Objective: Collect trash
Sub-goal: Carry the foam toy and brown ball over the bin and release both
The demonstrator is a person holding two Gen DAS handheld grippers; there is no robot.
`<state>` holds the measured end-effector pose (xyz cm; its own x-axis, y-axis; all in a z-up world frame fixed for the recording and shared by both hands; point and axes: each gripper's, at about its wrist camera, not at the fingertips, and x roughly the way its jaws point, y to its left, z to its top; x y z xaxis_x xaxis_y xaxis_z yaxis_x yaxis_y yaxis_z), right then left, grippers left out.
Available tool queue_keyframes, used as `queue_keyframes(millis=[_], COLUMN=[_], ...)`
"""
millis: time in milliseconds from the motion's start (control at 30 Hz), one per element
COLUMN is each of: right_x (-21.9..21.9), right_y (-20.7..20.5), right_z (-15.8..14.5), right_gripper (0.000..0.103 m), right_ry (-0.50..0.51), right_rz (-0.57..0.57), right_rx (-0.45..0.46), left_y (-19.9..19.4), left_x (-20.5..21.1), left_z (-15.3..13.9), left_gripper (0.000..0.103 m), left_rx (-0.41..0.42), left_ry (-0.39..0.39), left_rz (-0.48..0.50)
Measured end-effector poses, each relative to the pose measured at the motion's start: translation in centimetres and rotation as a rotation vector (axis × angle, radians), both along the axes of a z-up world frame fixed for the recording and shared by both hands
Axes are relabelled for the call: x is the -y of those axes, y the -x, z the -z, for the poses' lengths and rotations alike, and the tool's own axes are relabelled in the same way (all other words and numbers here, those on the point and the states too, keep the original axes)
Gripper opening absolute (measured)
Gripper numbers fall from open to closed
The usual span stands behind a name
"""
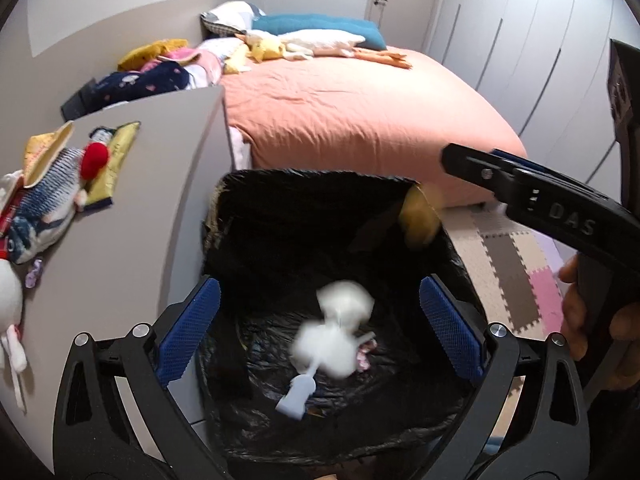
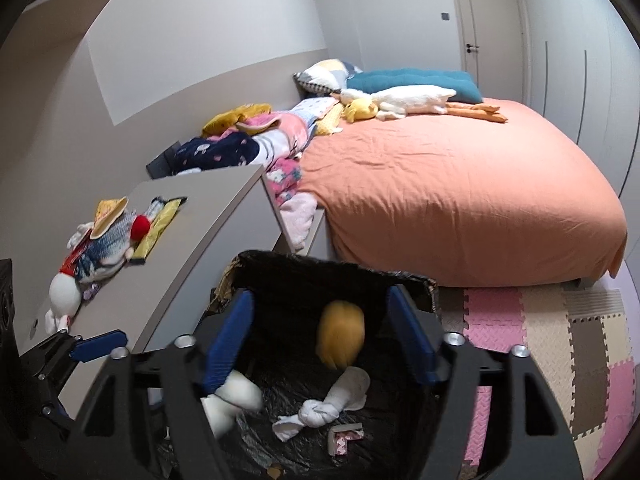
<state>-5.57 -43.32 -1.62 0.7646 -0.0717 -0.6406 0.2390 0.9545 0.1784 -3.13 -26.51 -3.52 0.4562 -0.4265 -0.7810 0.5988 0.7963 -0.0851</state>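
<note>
Two handheld grippers hovered over a trash bin lined with a black plastic bag, which stood on the floor between a grey desk and a bed with an orange cover.

The left gripper pointed down into the bin, its blue-padded jaws spread wide and holding nothing. Directly between and below its fingers, apart from both pads, a white crumpled item appeared smeared by motion blur inside the bin. A small pale blue plastic piece lay just below it on the bag lining.

The right gripper also aimed into the bin with its jaws parted and empty. A blurred yellow item showed between its fingers, touching neither pad, above the bin floor. In the left wrist view the same yellow item sat near the bin's far right rim, just under the tip of the right gripper.

On the bag lining, the right wrist view showed a knotted white cloth or tissue and a small pink and white foam piece beside it.

A striped fish plush toy and a yellow packet lay on the desk, well apart from both grippers. Foam puzzle mats covered the floor beside the bed
</note>
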Motion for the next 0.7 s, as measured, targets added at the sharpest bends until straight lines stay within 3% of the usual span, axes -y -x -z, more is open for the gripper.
queue_keyframes(millis=[167,700], right_x=[0.37,0.26], right_y=[0.18,-0.17], right_z=[0.0,0.44], right_gripper=[0.081,0.082], right_ry=[0.0,-0.019], right_rz=[0.019,0.005], right_rx=[0.003,-0.006], left_y=[-0.79,-0.73], left_x=[-0.52,-0.59], left_z=[0.43,0.84], left_gripper=[0.097,0.097], left_rx=[-0.04,-0.034], left_ry=[0.013,-0.007], left_rz=[-0.03,-0.028])
